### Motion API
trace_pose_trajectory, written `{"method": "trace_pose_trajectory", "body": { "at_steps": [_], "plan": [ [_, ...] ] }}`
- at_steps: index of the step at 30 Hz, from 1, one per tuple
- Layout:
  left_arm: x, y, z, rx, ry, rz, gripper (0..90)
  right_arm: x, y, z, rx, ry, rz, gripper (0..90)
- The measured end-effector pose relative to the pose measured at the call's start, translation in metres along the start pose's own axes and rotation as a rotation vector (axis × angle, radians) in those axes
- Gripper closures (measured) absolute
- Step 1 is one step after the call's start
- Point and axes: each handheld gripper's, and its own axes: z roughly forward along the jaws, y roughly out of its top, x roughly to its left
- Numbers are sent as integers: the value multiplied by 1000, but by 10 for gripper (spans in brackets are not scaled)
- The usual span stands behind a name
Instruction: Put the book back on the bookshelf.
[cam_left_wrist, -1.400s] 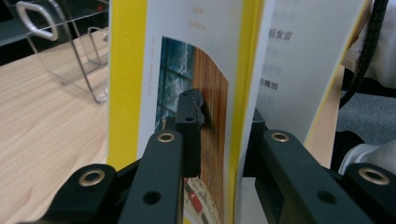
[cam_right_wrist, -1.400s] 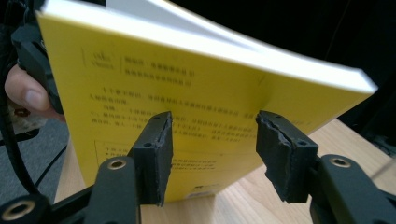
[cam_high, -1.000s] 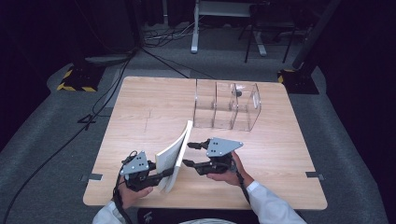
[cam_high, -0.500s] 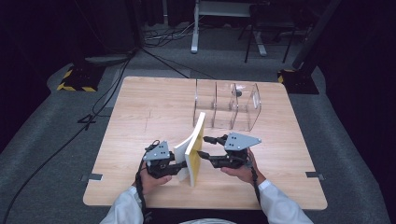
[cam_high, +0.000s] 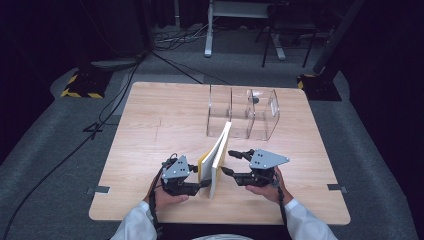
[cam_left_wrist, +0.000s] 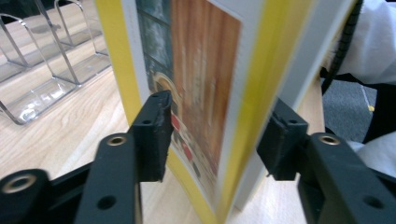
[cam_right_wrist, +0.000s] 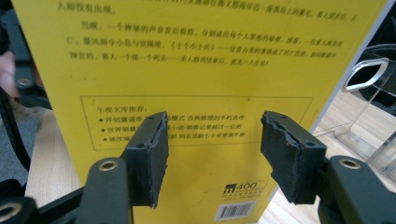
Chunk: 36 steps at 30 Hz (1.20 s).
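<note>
Yellow paperback (cam_high: 216, 160) stands upright, left gripper (cam_high: 201, 184) straddling its edge, jaws spread. Right gripper (cam_high: 227, 162) faces it, also spread. Next, probably: clamp, carry to acrylic rack (cam_high: 243, 114) at twelve o'clock.

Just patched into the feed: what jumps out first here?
A yellow-covered book stands on edge near the front of the wooden table, between the left gripper and the right gripper, whose jaws are spread. Behind it sits a clear acrylic divider rack.
</note>
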Motion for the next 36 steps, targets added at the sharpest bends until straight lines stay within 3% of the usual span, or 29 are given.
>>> {"method": "trace_pose_trajectory", "body": {
  "at_steps": [4, 6, 9, 13, 15, 16, 17, 22, 33, 36],
  "plan": [
    [-6, -1, -2, 33, -10, -9, 366, 1, -2, -1, 2, -9, -3, 412],
    [-10, -2, -2, 46, -53, -10, 265, 1, -3, -1, 2, -11, -1, 409],
    [-19, -1, 6, 75, -45, 14, 228, 3, -4, 1, 10, -6, -11, 406],
    [-28, 1, 17, 52, -3, 10, 229, 6, -6, 4, 25, -17, -21, 402],
    [-34, 3, 23, 53, 57, 25, 229, 6, -5, 5, 27, -24, -22, 393],
    [-34, 3, 23, 53, 57, 25, 232, 6, -5, 5, 27, -24, -22, 393],
    [-36, 4, 24, 46, 103, 11, 267, 6, -6, 6, 23, -26, -18, 388],
    [-33, 4, 21, 26, 162, -12, 442, 8, -6, 7, 20, -40, -16, 384],
    [-25, 2, 9, 48, 150, 12, 692, 4, -8, 4, 28, -62, -17, 349],
    [-20, 0, 3, 43, 118, 10, 731, -3, -11, -2, 27, -75, -8, 332]
  ]
}}
